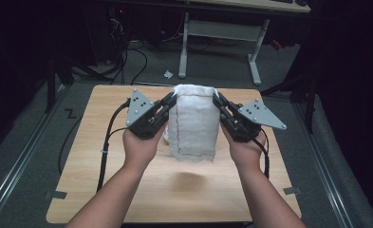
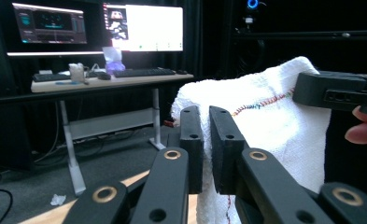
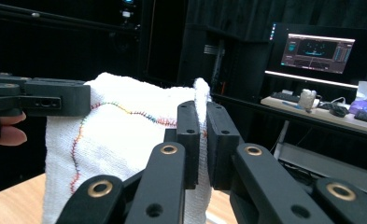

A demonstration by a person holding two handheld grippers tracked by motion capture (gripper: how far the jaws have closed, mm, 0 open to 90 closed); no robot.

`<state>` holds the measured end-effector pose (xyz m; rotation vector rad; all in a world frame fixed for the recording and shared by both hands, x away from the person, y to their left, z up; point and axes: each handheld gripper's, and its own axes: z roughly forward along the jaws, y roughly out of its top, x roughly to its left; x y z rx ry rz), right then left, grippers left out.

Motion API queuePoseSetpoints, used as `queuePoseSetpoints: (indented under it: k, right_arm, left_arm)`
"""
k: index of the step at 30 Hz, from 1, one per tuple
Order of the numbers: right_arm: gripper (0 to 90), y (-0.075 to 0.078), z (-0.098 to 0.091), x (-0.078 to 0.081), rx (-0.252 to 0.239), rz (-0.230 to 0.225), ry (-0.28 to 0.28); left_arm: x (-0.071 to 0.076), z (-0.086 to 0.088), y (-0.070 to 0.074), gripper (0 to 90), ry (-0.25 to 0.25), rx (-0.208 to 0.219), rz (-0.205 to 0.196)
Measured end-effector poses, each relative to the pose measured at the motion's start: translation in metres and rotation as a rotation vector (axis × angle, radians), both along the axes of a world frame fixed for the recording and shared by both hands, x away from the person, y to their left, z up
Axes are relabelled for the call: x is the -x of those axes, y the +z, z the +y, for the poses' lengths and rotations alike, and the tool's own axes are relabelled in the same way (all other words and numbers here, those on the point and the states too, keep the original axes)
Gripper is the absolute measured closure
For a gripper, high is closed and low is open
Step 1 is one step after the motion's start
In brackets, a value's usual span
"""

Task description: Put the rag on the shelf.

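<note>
Dim workshop gear rings the pale wooden table, above whose centre the left gripper and right gripper each pinch a top corner of the white, colour-stitched woven cloth, fingers clamped so it hangs spread and clear.

White towel with multicoloured stitched hem, hanging upright above the table, pinched at both top corners

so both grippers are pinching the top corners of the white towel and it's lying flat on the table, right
Not quite: the white towel is not lying flat. It hangs lifted above the wooden table, its shadow beneath it, as the high view shows. The left gripper and right gripper do pinch its top corners.
</note>
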<state>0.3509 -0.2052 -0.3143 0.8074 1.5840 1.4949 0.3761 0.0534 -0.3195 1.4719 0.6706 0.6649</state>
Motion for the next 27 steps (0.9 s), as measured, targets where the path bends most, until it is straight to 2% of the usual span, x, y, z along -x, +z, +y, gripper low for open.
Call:
queuePoseSetpoints:
  k: [3,4,6,8,13,14,15,18,20,22,23,26,27]
  right_arm:
    - [85.6,-0.001,0.001,-0.014,0.0,0.017,-0.013]
    - [85.6,-0.001,0.001,-0.014,0.0,0.017,-0.013]
    - [85.6,-0.001,0.003,-0.026,0.006,0.028,-0.03]
    - [85.6,0.0,0.002,-0.031,0.006,0.031,-0.031]
    - [85.5,0.005,0.005,-0.054,0.012,0.057,-0.037]
    - [85.5,0.005,0.005,-0.054,0.012,0.057,-0.037]
    - [85.6,0.006,0.006,-0.061,0.004,0.067,-0.041]
    - [85.6,0.006,0.005,-0.069,-0.006,0.075,-0.044]
    - [85.6,0.006,0.005,-0.076,-0.008,0.086,-0.044]
    - [85.6,0.005,0.006,-0.088,-0.017,0.106,-0.054]
    - [85.6,0.005,0.006,-0.088,-0.017,0.106,-0.054]
    - [85.6,0.002,0.007,-0.105,-0.02,0.141,-0.054]
    - [85.6,0.002,0.007,-0.105,-0.02,0.141,-0.054]
  left_arm:
    - [-0.012,-0.002,-0.001,84.8,0.018,0.007,0.004]
    - [-0.016,-0.002,-0.001,84.8,0.02,0.005,0.001]
    - [-0.025,-0.002,-0.001,85.0,-0.003,0.012,0.0]
    - [-0.033,0.0,0.0,85.1,-0.002,0.001,0.01]
    - [-0.05,-0.001,0.006,85.1,0.014,-0.033,0.006]
    - [-0.053,0.0,0.008,85.1,0.011,-0.036,0.012]
    - [-0.063,0.002,0.011,85.0,-0.015,-0.021,0.045]
    - [-0.07,0.003,0.012,85.1,-0.016,-0.024,0.049]
    - [-0.075,0.002,0.013,85.1,-0.003,-0.05,0.047]
    - [-0.082,0.0,0.013,85.1,0.006,-0.056,0.058]
    - [-0.085,0.0,0.012,85.1,0.01,-0.051,0.067]
    - [-0.099,-0.001,0.01,85.1,0.034,-0.037,0.114]
    - [-0.104,-0.002,0.009,85.1,0.044,-0.039,0.123]
